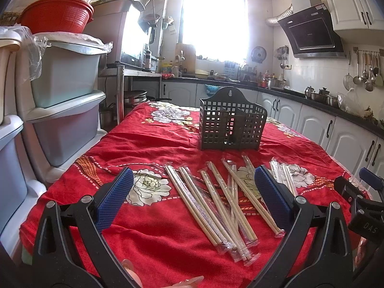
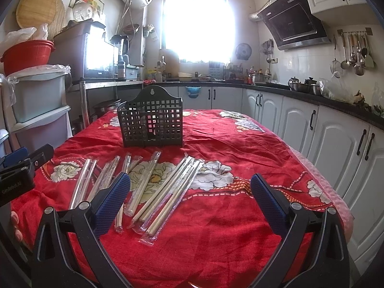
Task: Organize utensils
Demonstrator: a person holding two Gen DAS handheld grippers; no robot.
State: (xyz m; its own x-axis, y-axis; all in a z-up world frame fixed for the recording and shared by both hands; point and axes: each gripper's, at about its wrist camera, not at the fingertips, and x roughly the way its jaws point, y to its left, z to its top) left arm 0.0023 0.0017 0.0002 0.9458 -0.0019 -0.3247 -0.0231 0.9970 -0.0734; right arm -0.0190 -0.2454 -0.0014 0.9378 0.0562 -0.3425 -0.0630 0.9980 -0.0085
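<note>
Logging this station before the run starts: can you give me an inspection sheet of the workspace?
Surface: red floral tablecloth, wrinkled.
Job's things: wrapped chopsticks scattered flat on the cloth; dark grid holder upright behind them, looks empty.
Clutter: nothing seen on the table.
Grippers: left gripper and right gripper both open, holding nothing.
Cables: nothing seen.
Surroundings: stacked storage bins to the left, white cabinets to the right, bright window ahead.
</note>
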